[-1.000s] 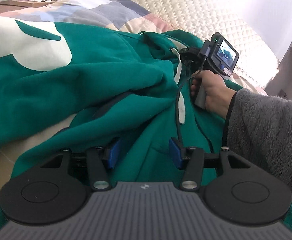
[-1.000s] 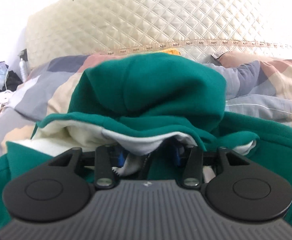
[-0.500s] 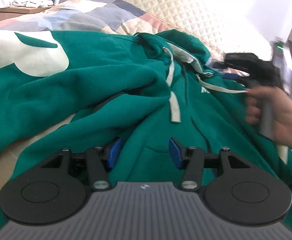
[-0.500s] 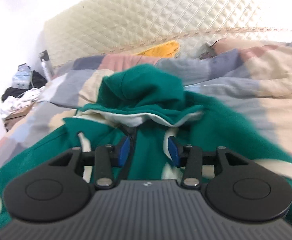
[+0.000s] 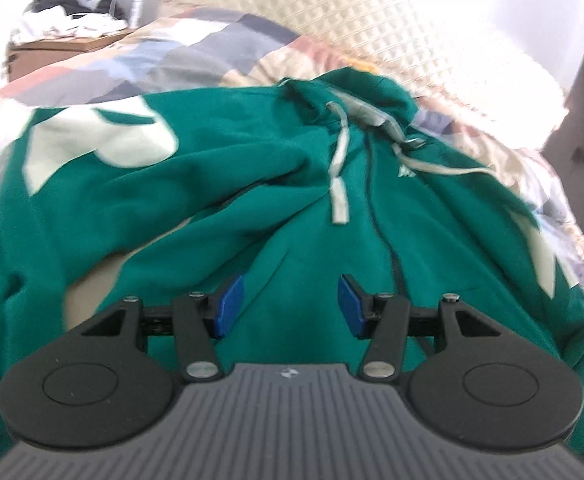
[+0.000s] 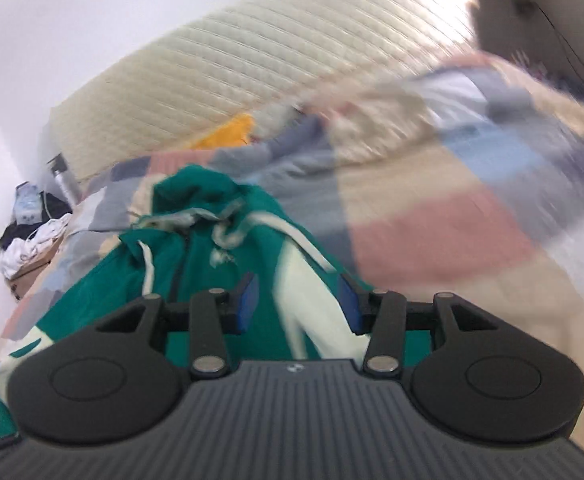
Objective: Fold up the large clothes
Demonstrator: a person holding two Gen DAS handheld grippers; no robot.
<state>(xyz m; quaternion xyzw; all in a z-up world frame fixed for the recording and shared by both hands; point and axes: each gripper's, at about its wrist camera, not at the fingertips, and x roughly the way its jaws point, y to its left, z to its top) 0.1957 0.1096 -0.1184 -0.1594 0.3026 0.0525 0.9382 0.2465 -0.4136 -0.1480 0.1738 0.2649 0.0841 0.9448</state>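
Left wrist view: the rumpled green zip-up hoodie with cream patches [image 5: 220,184] is being shown lying on the patchwork-quilted bed [image 5: 196,52], with the left tongs [image 5: 288,306] half open and empty above it. The loose cream drawstring [image 5: 339,184] could be snagged.

Right wrist view: the right tongs [image 6: 298,304], jaws just widening, are being held empty over a sleeve; bunched creases could be folded in. A cluttered bedside box [image 6: 32,256] is being kept well apart.

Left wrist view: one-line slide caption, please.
Open left gripper hovers above a rumpled green zip hoodie with pale drawstrings, spread on a patchwork quilt.
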